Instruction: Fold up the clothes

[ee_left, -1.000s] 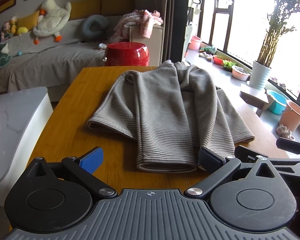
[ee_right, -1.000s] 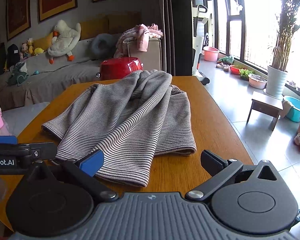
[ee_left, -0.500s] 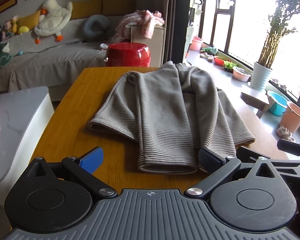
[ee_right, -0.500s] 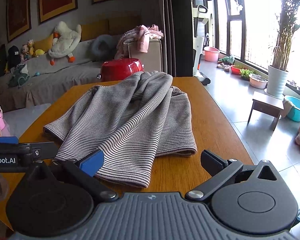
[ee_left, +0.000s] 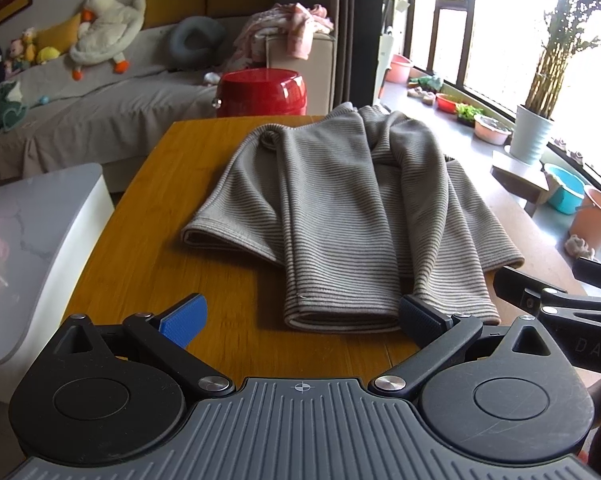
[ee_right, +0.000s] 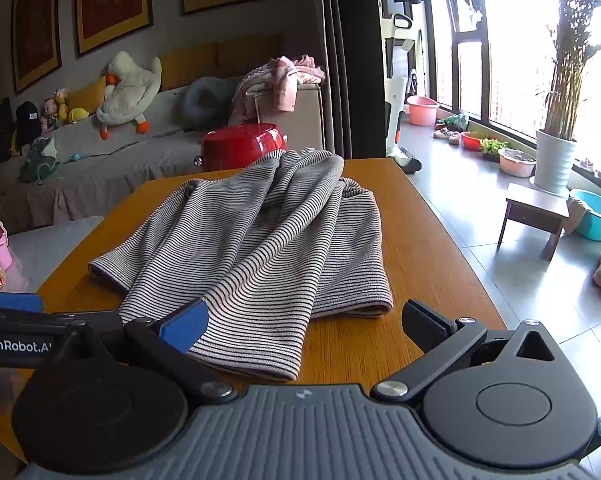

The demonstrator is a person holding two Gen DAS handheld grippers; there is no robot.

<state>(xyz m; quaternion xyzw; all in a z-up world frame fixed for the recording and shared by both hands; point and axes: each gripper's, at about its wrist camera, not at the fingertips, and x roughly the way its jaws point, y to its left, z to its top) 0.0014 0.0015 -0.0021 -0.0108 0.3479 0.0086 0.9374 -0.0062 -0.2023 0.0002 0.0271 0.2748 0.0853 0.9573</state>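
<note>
A grey striped garment [ee_left: 352, 216] lies partly folded on the wooden table [ee_left: 172, 240], its folded hem nearest me. It also shows in the right wrist view [ee_right: 256, 248]. My left gripper [ee_left: 300, 320] is open and empty, just short of the near hem; its right finger sits by the hem's corner. My right gripper [ee_right: 304, 324] is open and empty, at the garment's near right corner. Each gripper shows at the edge of the other's view.
A red stool [ee_left: 260, 92] stands beyond the table's far end, with a grey sofa [ee_left: 80, 112] behind. A white marble-topped table [ee_left: 32, 240] is on the left. A small wooden stool [ee_right: 536, 212], basins and a potted plant [ee_right: 556, 160] stand on the right.
Both grippers have eased slightly forward toward the garment's near hem. The garment has not moved, and both jaws stay open.
</note>
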